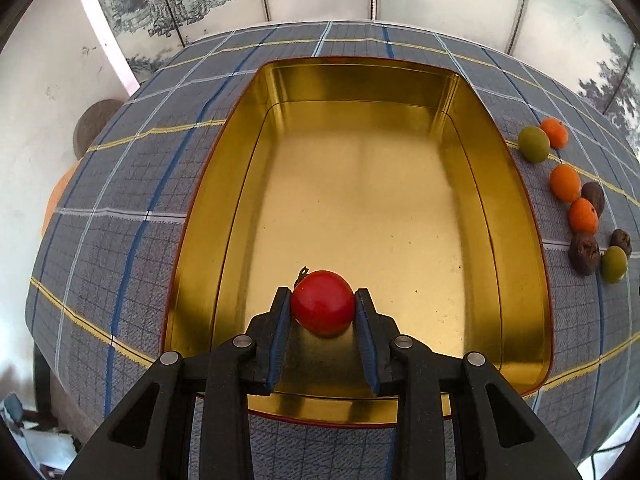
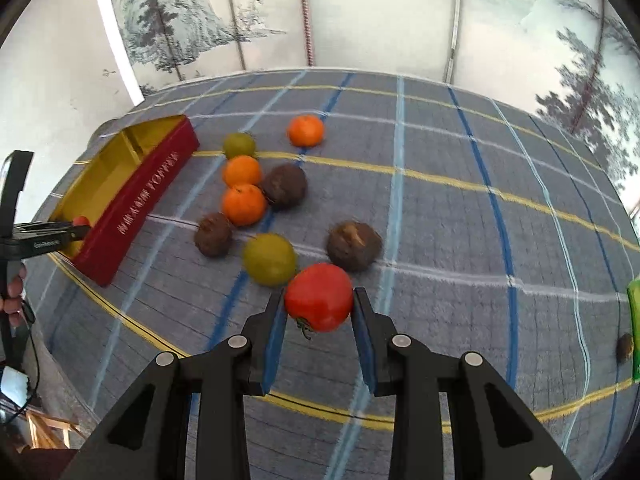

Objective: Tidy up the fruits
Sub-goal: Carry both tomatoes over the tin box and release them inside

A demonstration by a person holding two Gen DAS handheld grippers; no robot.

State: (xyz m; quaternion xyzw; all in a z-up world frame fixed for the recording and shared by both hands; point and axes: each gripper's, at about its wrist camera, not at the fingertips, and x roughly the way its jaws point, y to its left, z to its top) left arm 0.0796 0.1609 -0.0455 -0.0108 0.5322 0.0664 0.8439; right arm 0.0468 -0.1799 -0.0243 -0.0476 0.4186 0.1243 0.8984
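My left gripper (image 1: 322,300) is shut on a red tomato (image 1: 322,305) and holds it inside the gold tin box (image 1: 516,200), near its front end. My right gripper (image 2: 319,300) is shut on a second red tomato (image 2: 319,297) and holds it above the plaid cloth. In the right wrist view the box (image 2: 136,204) shows red outer walls at the left, with the left gripper (image 2: 78,227) reaching into it. Loose fruit lies right of the box: oranges (image 2: 243,204), green fruits (image 2: 269,259) and dark brown fruits (image 2: 353,246).
The table is covered by a grey plaid cloth (image 2: 460,240). A green packet (image 2: 634,328) and a small dark fruit (image 2: 624,347) lie at the cloth's right edge. A painted screen (image 2: 360,12) stands behind the table. The person's hand (image 2: 14,296) is at the left edge.
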